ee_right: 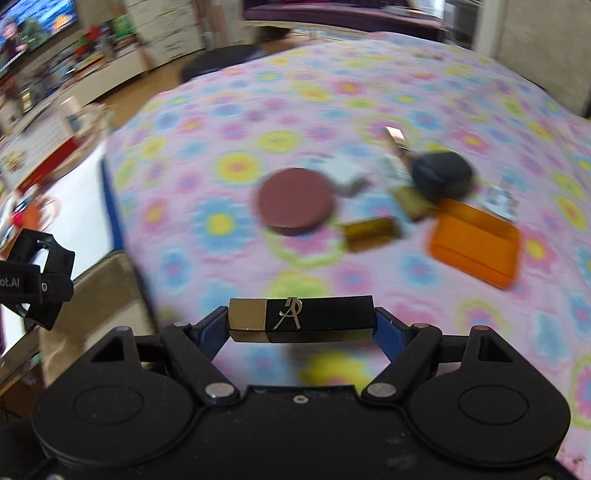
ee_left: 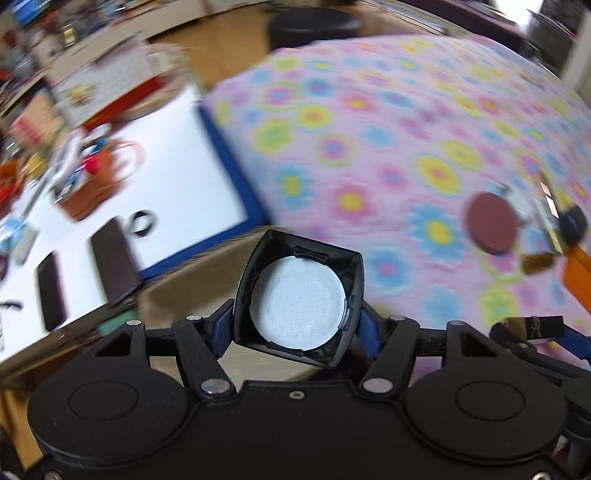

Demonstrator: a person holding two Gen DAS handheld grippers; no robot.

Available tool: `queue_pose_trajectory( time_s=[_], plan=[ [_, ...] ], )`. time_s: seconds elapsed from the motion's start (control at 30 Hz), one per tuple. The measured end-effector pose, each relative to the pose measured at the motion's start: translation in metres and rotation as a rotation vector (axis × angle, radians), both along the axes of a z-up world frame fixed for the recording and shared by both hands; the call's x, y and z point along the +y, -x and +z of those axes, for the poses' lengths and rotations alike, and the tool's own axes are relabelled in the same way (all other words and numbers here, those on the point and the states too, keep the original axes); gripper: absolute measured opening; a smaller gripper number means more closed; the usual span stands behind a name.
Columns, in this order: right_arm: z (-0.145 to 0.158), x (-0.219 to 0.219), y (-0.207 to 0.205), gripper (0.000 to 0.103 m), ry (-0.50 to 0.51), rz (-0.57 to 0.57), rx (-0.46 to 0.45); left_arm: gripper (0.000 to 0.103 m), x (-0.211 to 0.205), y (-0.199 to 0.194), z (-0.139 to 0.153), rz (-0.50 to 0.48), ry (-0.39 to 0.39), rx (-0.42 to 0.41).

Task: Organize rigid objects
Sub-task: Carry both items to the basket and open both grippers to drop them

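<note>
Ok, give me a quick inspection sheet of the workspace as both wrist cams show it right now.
Surface: floral cloth, pink with coloured flowers.
Job's things: black square case with white round pad, in left gripper; black-and-gold bar in right gripper.
Clutter: maroon disc, orange tray, dark round item, amber block, small white box; all blurred.
Grippers: both shut on their loads.
Cables: nothing seen.
Surroundings: white board with blue edge carrying oddments; screen far left.
</note>
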State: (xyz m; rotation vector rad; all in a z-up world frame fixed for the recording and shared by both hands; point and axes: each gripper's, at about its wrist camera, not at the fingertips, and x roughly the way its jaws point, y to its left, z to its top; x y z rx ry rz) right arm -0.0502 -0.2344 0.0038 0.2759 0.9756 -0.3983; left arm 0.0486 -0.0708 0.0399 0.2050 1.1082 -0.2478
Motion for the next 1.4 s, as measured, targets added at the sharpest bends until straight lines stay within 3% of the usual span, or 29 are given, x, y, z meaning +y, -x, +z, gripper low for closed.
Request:
queue_pose_trajectory(
  time_s=[0.23, 0.4, 0.5, 0.57, 0.8, 1.07, 1.4],
  plan=[
    [0.007, 0.057, -0.035, 0.082, -0.021, 0.144, -0.01, 0.061, 0.067, -0.009, 0.004, 0.109, 0.03, -0.03],
    [0.002, 0.088, -0.057, 0.082, -0.027, 0.207, -0.003, 0.061, 0.098, -0.016, -0.007, 0.214, 0.006, -0.077],
    [-0.004, 0.101, -0.069, 0.082, -0.031, 0.233, 0.011, 0.061, 0.109, -0.021, -0.019, 0.231, 0.044, -0.023],
    [-0.01, 0.107, -0.075, 0.082, -0.034, 0.242, 0.022, 0.061, 0.113, -0.022, -0.022, 0.239, 0.096, 0.007],
    [-0.035, 0.116, -0.091, 0.082, -0.071, 0.232, 0.069, 0.061, 0.115, -0.023, -0.03, 0.243, 0.046, 0.029],
    [-0.053, 0.123, -0.104, 0.082, -0.077, 0.256, 0.115, 0.061, 0.113, -0.031, -0.048, 0.239, 0.012, 0.127],
    [-0.061, 0.126, -0.116, 0.082, -0.065, 0.278, 0.133, 0.059, 0.117, -0.037, -0.055, 0.274, 0.02, 0.183]
  ],
)
